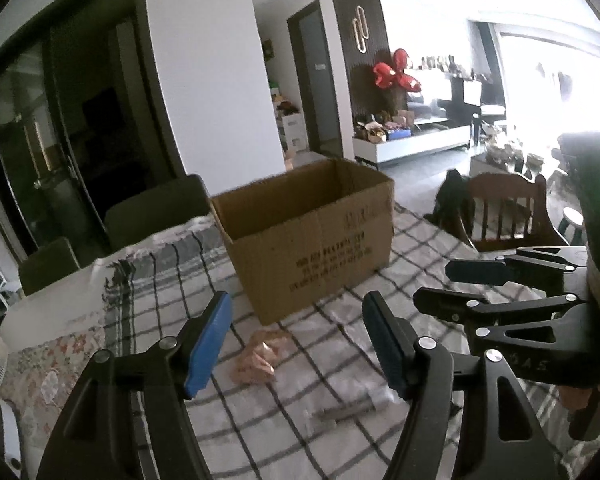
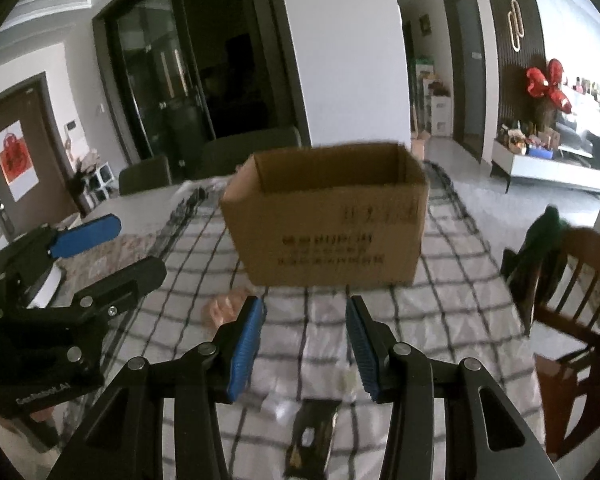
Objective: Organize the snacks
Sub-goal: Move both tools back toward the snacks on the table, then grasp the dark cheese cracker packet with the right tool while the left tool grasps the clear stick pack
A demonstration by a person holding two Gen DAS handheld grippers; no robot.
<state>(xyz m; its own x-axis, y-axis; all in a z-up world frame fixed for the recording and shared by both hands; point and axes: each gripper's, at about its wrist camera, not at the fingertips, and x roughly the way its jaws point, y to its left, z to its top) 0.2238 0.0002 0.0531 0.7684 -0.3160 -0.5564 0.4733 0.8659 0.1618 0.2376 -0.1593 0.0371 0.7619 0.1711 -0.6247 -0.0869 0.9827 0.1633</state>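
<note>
Pink packet [image 1: 256, 360] on checked desk [image 1: 340, 380], at 6 o'clock from box [image 1: 312, 236]: likely light, crinkly, soft; best pinched mid-body. Dark packet [image 2: 312, 436] nearer, probably slippery film. Left gripper [image 1: 296, 344] jaws released, empty. Right gripper [image 2: 306, 348] jaws apart, empty. Chair [image 2: 580, 300] at 3 o'clock, clear of path.

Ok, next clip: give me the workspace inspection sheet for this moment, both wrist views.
Surface: table under a checked cloth, floral cloth at its left end.
Job's things: open cardboard box upright on the cloth; pinkish snack packet in front of it; dark wrapped snack nearer the cameras; blurred clear wrappers.
Clutter: nothing seen beyond those.
Grippers: left gripper open, jaws opening, nothing between them; right gripper open, empty.
Cables: nothing seen.
Surroundings: wooden chair at the table's right; green chairs behind; red balloons on the far wall.
</note>
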